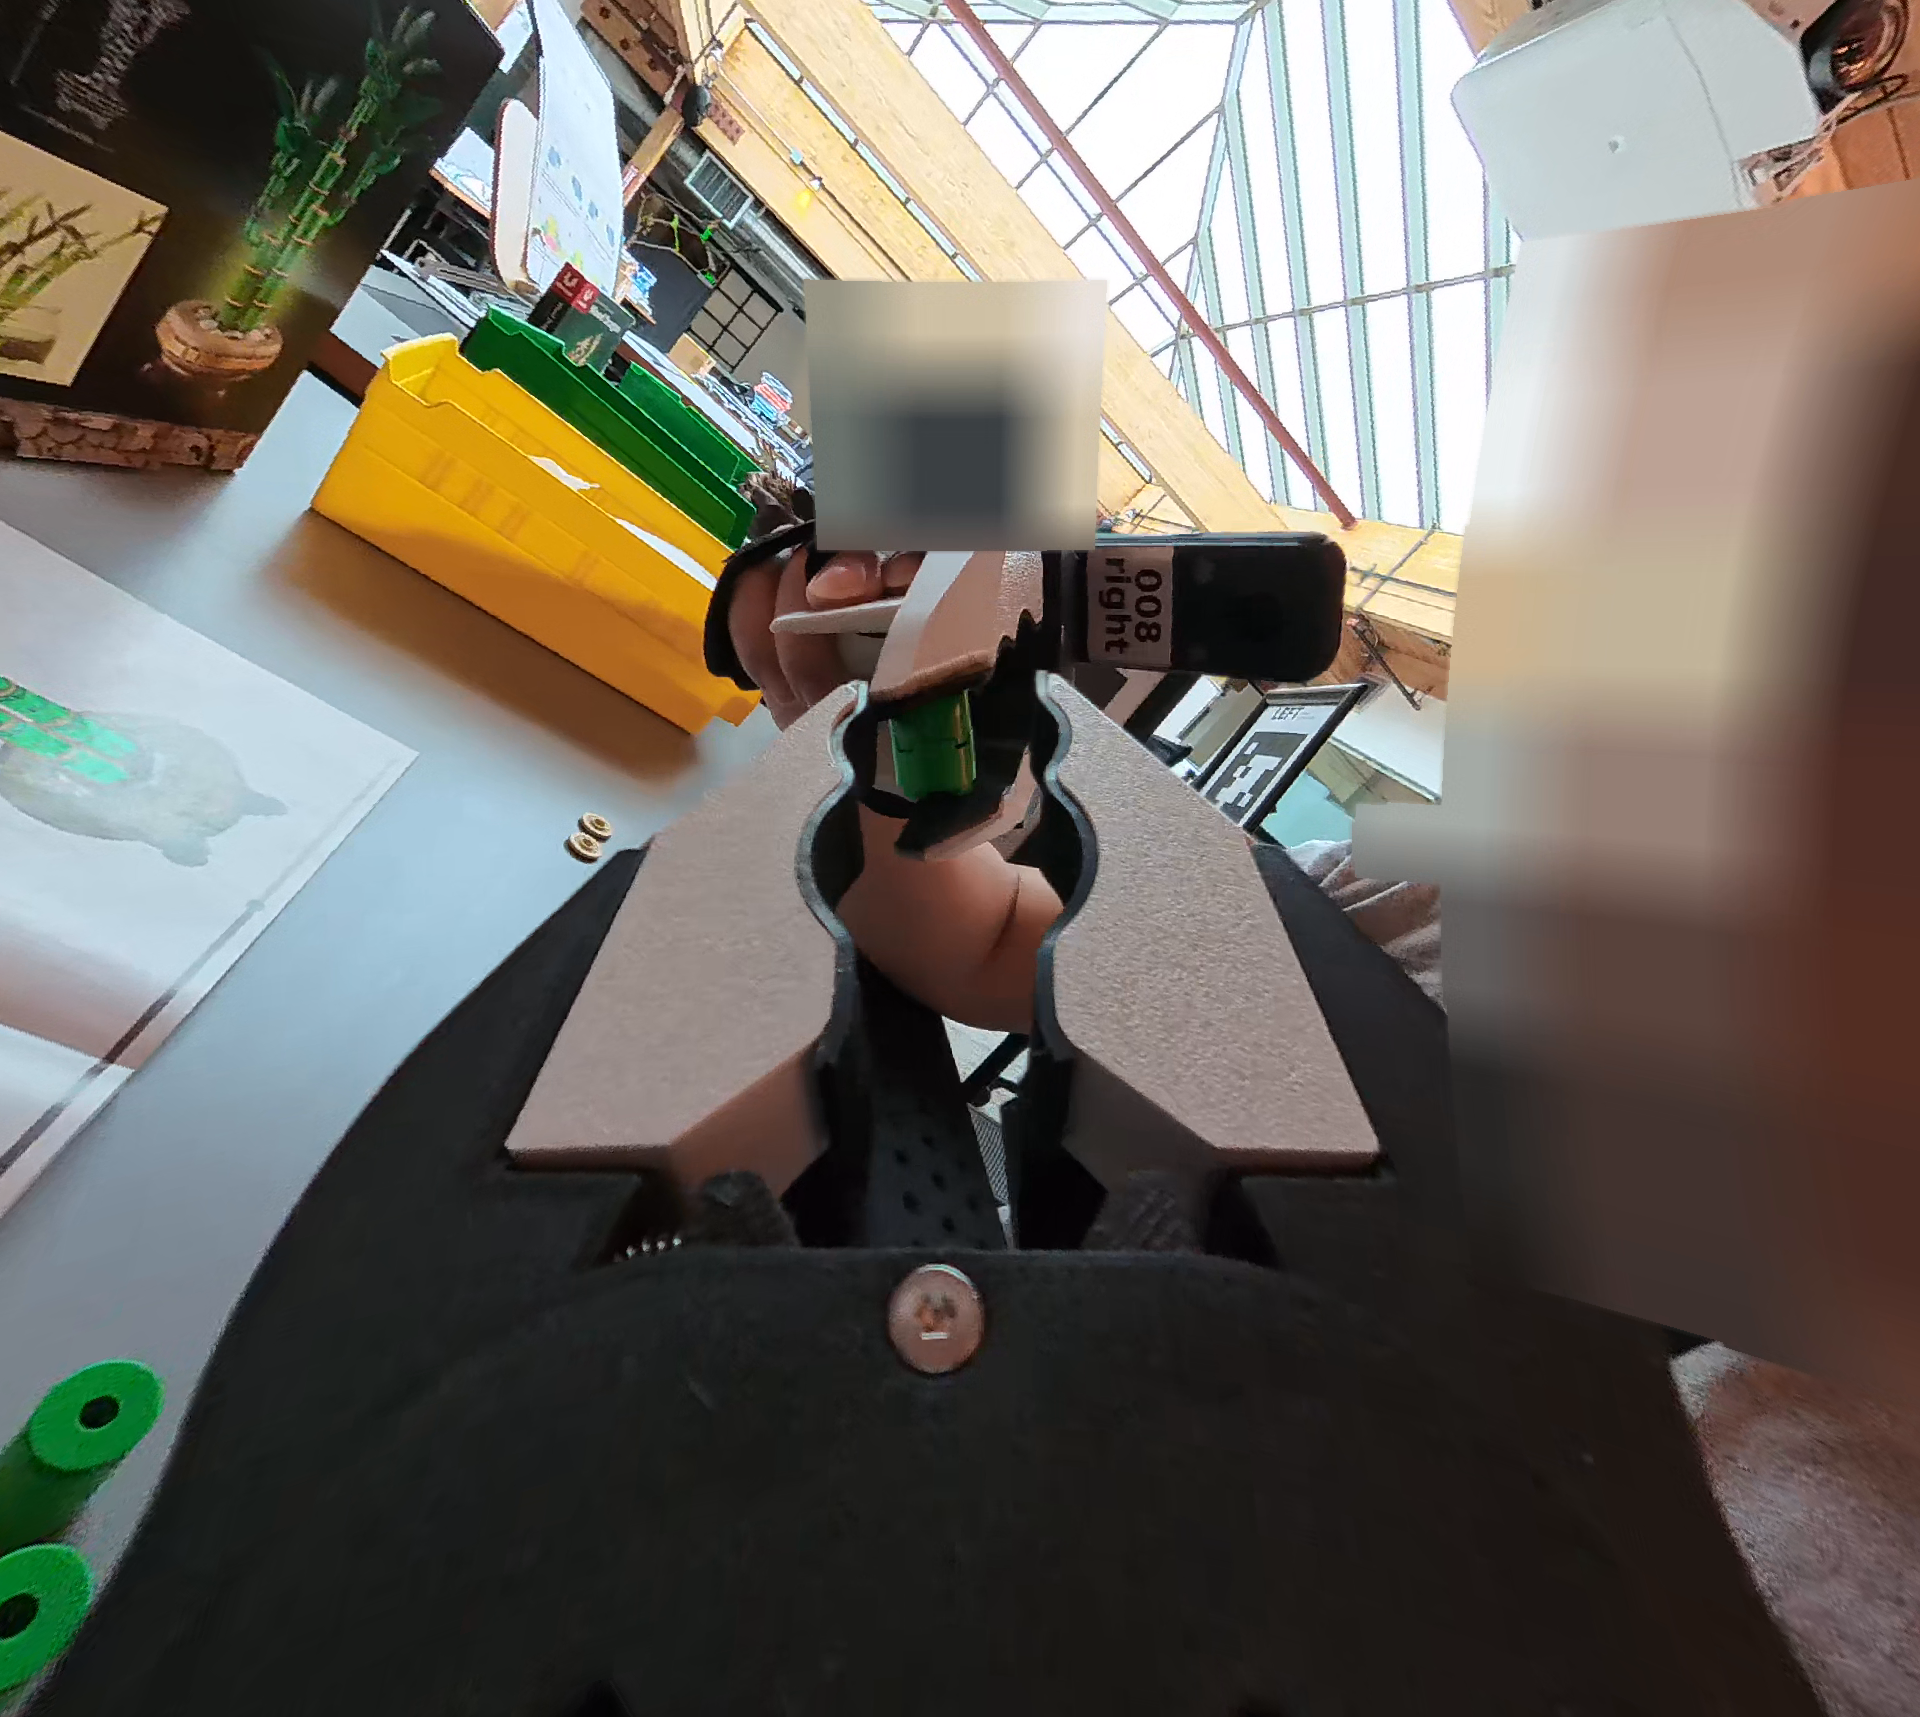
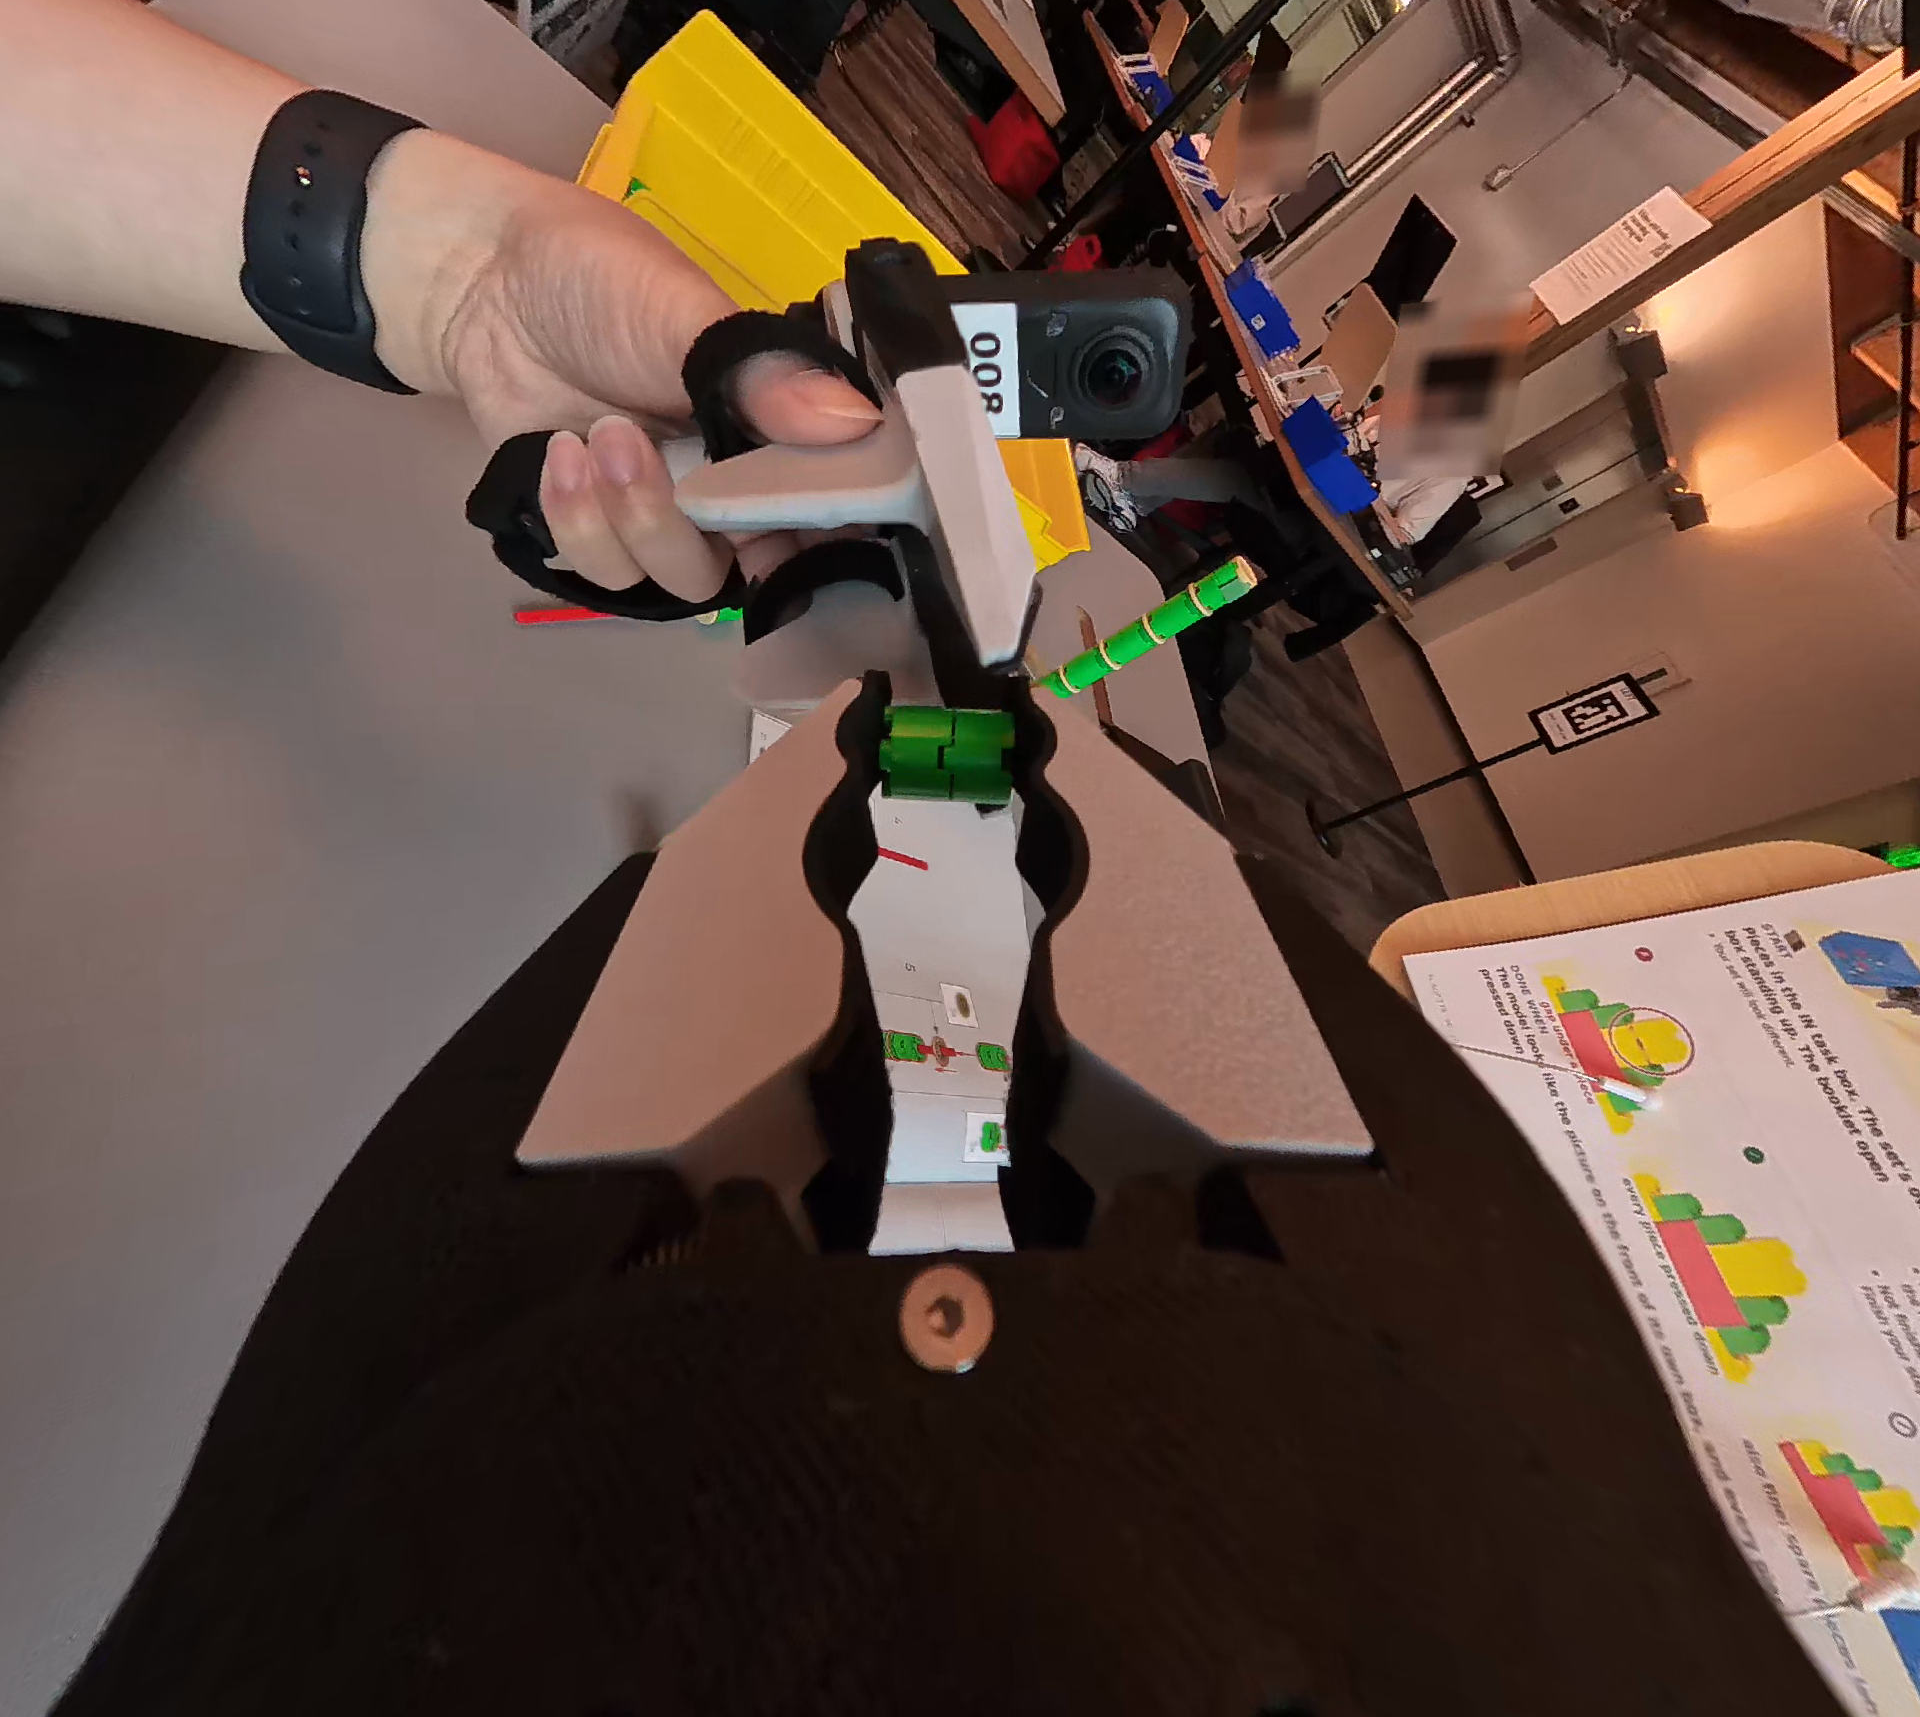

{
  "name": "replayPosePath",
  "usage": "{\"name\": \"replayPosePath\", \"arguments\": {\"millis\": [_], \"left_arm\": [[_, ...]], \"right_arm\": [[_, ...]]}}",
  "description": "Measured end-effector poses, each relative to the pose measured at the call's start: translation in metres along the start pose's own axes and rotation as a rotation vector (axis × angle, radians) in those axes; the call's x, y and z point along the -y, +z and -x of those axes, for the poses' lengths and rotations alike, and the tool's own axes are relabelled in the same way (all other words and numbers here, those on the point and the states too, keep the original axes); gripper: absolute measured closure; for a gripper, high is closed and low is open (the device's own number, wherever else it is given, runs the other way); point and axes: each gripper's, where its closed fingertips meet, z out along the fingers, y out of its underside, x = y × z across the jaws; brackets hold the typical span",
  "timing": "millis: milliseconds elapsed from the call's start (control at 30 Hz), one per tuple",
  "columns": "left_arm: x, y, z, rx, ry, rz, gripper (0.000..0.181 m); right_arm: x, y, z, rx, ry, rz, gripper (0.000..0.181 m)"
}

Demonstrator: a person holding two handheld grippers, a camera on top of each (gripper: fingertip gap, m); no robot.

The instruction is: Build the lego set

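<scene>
My right gripper (image 2: pixel 951 717) is shut on a short green round lego piece (image 2: pixel 945 753), held in the air above the open instruction booklet (image 2: pixel 940 992). The left wrist view shows the same piece (image 1: pixel 930 748) pinched between the right gripper's two fingers. My left gripper (image 1: pixel 948 696) faces it, with its jaws partly apart on either side of the piece and gaps showing. In the right wrist view the left gripper (image 2: pixel 1010 657) comes down from above, its tip just over the piece. A built green bamboo stalk (image 2: pixel 1143 628) lies beyond.
A yellow bin (image 1: pixel 520 514) and a green bin (image 1: pixel 613 410) stand on the grey table, with the set's black box (image 1: pixel 208 109) behind them. Two small tan round pieces (image 1: pixel 589 834) lie by the booklet (image 1: pixel 156 784). Green cylinders (image 1: pixel 73 1439) are at the lower left. A printed sheet (image 2: pixel 1714 1200) lies at right. Only a small space, under 4 cm, lies between the two pairs of fingers.
</scene>
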Motion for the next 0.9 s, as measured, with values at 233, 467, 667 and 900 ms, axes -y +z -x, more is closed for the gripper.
{"name": "replayPosePath", "arguments": {"millis": [233, 467, 667, 900], "left_arm": [[-0.001, -0.001, 0.004, 0.013, -0.006, 0.006, 0.165], [-0.001, -0.002, 0.004, 0.014, -0.005, 0.008, 0.167], [0.000, -0.002, -0.002, 0.009, 0.038, 0.011, 0.169], [0.003, -0.004, -0.003, 0.021, 0.079, -0.002, 0.169]], "right_arm": [[0.000, 0.000, -0.001, -0.008, 0.005, -0.001, 0.160], [0.000, -0.001, -0.003, -0.027, -0.034, 0.012, 0.160], [0.006, -0.001, -0.003, -0.035, -0.050, -0.013, 0.159], [0.008, -0.004, -0.010, -0.102, -0.140, 0.040, 0.148]]}}
